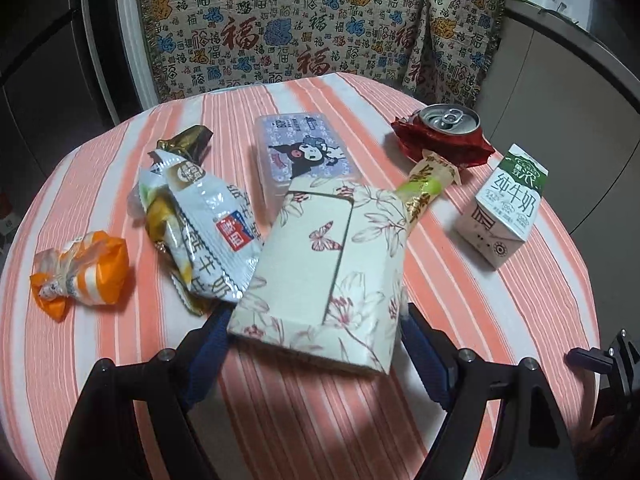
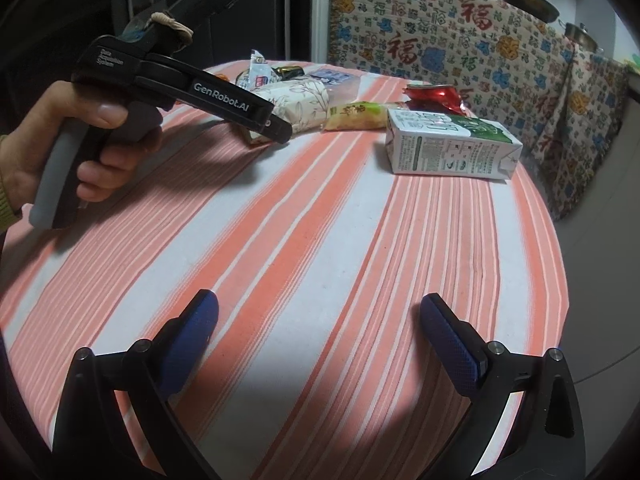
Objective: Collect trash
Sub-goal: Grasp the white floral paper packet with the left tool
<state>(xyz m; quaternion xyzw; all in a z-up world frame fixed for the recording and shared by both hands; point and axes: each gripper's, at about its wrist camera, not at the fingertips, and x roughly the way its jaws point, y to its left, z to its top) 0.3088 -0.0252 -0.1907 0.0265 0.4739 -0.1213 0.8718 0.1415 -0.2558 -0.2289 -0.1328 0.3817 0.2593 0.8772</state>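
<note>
left hand-held gripper [image 1: 316, 340] clenched on the floral paper box [image 1: 324, 276] above the striped bench [image 1: 460, 300].
we hold the box tilted, clear of the wrappers [image 1: 200, 220], probably for carrying away; the right hand-held gripper [image 2: 320, 332] hovers released and empty, facing the milk carton [image 2: 448, 146] lying beyond it.

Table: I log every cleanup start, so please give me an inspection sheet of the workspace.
Surface: striped cloth on a round table.
Job's things: crushed can, carton on its side, wrappers, orange wrapper.
Clutter: floral box, plastic box behind it.
Grippers: left gripper straddles floral box, contact unclear; right gripper open, empty.
Cables: maybe a thin cord on floor.
Surroundings: patterned throw, pans.
</note>
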